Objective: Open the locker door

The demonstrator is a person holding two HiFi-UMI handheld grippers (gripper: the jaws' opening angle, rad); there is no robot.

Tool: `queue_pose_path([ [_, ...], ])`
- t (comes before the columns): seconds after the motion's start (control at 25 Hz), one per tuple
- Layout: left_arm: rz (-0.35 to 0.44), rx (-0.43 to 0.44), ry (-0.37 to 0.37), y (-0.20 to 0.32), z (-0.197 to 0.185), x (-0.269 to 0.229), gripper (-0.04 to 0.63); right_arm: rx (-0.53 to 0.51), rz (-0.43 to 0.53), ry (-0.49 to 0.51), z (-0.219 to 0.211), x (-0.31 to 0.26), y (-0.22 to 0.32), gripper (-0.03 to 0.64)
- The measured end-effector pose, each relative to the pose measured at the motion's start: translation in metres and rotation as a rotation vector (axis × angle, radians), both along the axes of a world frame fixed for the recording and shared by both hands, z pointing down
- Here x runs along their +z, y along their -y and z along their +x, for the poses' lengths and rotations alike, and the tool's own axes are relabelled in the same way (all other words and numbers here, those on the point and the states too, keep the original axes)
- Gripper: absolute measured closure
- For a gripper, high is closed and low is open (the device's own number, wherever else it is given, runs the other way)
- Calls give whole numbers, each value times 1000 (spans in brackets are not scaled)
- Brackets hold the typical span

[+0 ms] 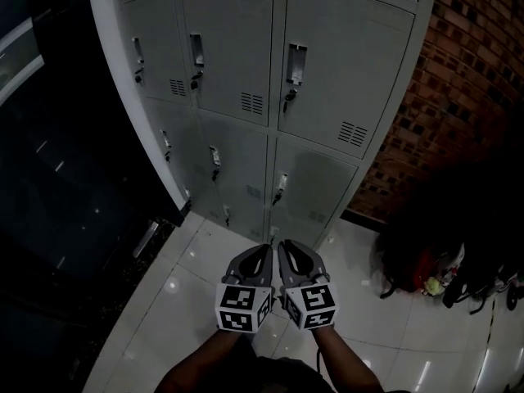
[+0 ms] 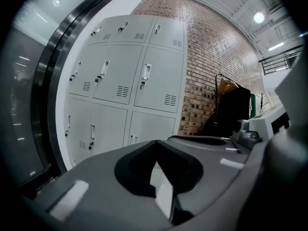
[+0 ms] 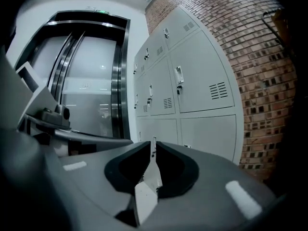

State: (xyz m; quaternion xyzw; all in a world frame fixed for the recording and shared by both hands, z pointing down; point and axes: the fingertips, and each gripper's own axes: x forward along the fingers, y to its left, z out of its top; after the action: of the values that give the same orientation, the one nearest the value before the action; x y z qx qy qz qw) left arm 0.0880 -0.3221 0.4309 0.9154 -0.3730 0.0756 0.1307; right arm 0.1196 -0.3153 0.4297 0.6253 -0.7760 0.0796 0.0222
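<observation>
Left tongs (image 1: 264,250) beside right tongs (image 1: 285,248), closed

Dim and underexposed overall. Small glints on the glossy floor (image 1: 205,285), bright ceiling lamp (image 2: 259,17) overhead. Strong fisheye bending and black corners in both gripper views. Soft near foreground, sharp lockers (image 2: 144,76).

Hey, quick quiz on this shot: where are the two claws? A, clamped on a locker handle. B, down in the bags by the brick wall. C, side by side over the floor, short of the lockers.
C: the left claw and right claw hang shut, side by side over the tiled floor, clear of the lockers and their handles.
</observation>
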Motion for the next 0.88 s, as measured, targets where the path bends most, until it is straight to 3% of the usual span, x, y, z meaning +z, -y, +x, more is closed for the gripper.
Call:
queue_pose_path([
  [0.36, 9, -20, -53, 86, 17, 35, 589, 10, 41, 4, 20, 44, 88, 562],
  [0.64, 4, -24, -29, 129, 18, 64, 589, 16, 30, -14, 28, 83, 144, 505],
  [0.88, 6, -23, -38, 161, 21, 73, 589, 31, -10, 23, 40, 115, 199, 419],
])
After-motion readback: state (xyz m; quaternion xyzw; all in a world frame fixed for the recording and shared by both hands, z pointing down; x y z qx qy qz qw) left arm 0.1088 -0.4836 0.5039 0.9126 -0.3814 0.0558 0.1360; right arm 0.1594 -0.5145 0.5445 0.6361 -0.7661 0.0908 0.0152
